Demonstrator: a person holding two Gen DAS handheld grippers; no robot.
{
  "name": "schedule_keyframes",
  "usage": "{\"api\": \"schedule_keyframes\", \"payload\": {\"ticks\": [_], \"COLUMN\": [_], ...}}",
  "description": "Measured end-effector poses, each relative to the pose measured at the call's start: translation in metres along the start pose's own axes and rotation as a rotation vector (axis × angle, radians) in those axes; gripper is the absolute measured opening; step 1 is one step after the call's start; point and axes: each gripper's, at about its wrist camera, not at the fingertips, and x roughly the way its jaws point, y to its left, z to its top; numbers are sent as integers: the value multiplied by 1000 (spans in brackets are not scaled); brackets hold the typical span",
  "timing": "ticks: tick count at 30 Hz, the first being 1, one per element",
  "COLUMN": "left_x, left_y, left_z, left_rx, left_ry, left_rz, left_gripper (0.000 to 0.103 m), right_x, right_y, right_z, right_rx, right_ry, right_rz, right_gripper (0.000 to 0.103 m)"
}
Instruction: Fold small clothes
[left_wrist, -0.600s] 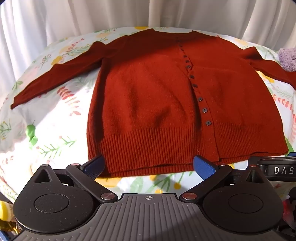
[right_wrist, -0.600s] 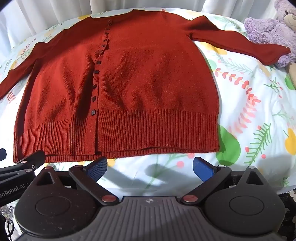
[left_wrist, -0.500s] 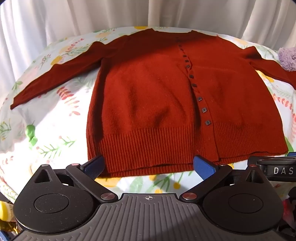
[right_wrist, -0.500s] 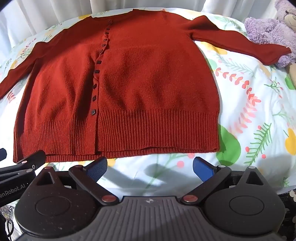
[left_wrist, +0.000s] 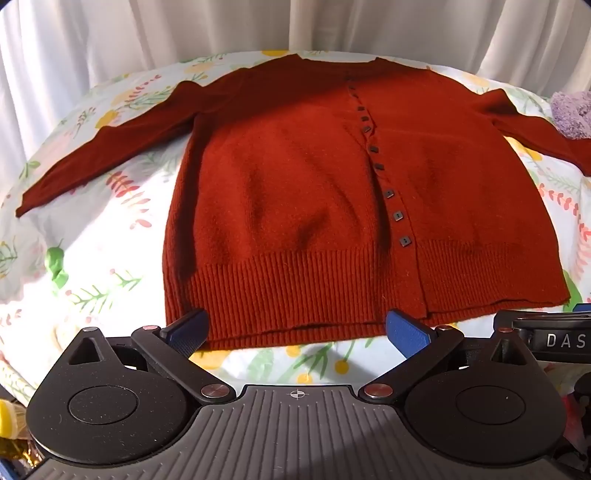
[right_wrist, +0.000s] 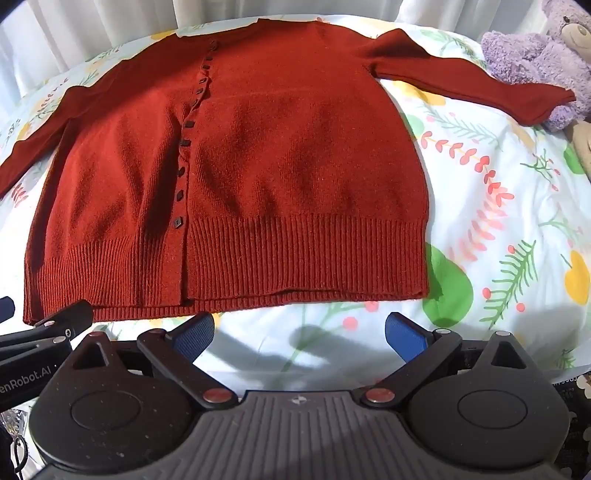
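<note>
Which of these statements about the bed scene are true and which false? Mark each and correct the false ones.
1. The red cardigan lies spread flat, both sleeves out. True.
2. The right tool grips the hem. False: it is open, short of the hem.
3. The cardigan is buttoned shut. True.
4. A purple plush toy sits by one sleeve cuff. True.
5. The bedsheet is plain white. False: it has a floral print.

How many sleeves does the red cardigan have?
2. One sleeve lies stretched out to the left of the cardigan on the sheet; the other sleeve reaches right, its cuff by the purple teddy.
</note>
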Motion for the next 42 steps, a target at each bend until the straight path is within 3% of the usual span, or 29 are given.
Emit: {"api": "schedule_keyframes", "payload": {"ticks": [42], "left_x": [5], "left_y": [-4], "left_z": [4], "left_rx": [17], "left_ry": [24], "left_rz": [-15], "left_gripper": [103], "right_x": [2], "right_y": [-8], "right_z": [-1], "right_rx": [13], "right_ry": [9], "right_rz": [2], "right_gripper": [99]}}
